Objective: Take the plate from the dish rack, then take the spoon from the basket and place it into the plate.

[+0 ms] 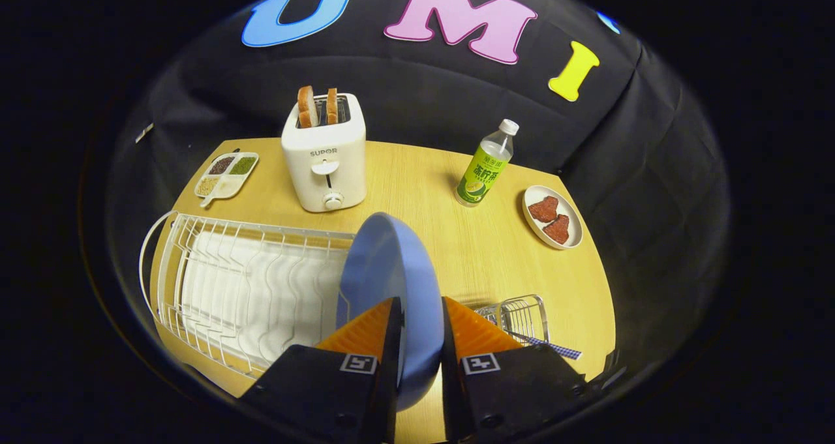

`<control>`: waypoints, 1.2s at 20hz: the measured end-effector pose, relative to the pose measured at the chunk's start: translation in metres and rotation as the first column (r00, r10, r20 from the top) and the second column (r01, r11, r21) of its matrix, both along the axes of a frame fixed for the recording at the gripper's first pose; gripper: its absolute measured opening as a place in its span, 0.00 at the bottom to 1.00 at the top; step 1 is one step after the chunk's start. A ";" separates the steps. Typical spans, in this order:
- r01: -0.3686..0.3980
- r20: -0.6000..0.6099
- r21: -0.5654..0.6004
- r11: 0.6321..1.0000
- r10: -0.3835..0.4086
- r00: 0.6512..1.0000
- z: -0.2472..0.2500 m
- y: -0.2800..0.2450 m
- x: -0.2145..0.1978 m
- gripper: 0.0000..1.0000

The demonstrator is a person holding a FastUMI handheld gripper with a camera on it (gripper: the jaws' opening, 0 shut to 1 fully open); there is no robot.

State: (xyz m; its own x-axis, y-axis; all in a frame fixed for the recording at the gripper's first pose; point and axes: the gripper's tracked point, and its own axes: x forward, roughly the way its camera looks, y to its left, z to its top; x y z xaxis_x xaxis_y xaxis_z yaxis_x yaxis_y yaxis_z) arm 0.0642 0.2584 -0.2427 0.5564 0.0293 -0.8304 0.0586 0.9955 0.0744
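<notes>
Between the fingers: the blue plate stands on edge, its rim clamped from both sides.
Gripper: the gripper has its jaws drawn in to a narrow gap, just the thickness of the plate's rim, and both fingers press on that rim.
Plate: upright, its hollow face turned toward the dish rack, its upper edge reaching up ahead of the fingers; its lower edge hangs down between the fingers. Whether it touches the rack's wires I cannot tell.
Dish rack: the white wire dish rack lies on the table just beside the plate, on the left of the fingers, with a white tray under its wires.
Basket: a small wire basket sits just to the right of the right finger, close to the table's near edge.
Spoon: a handle with a blue checked pattern, seemingly the spoon's, sticks out of the basket toward the right; its bowl is hidden.
Table: the light wooden table carries everything.
Toaster: a white toaster stands beyond the rack with two slices of bread upright in its slots.
Divided tray: a small white tray of grains lies left of the toaster.
Bottle: a green-labelled bottle stands upright beyond the plate, to the right.
Oval dish: a white dish with two red pieces lies right of the bottle.
</notes>
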 end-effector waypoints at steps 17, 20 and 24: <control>-0.048 0.144 0.015 0.999 0.045 0.989 0.079 -0.008 0.018 0.27; -0.046 0.201 0.122 0.991 0.020 0.979 0.098 -0.018 0.012 0.27; -0.079 0.232 0.273 0.959 0.014 0.973 0.117 -0.037 -0.007 0.27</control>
State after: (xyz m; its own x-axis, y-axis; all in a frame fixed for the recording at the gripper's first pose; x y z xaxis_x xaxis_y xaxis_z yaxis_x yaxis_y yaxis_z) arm 0.0569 0.2211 -0.1253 0.7207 0.2714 -0.6380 -0.0377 0.9342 0.3548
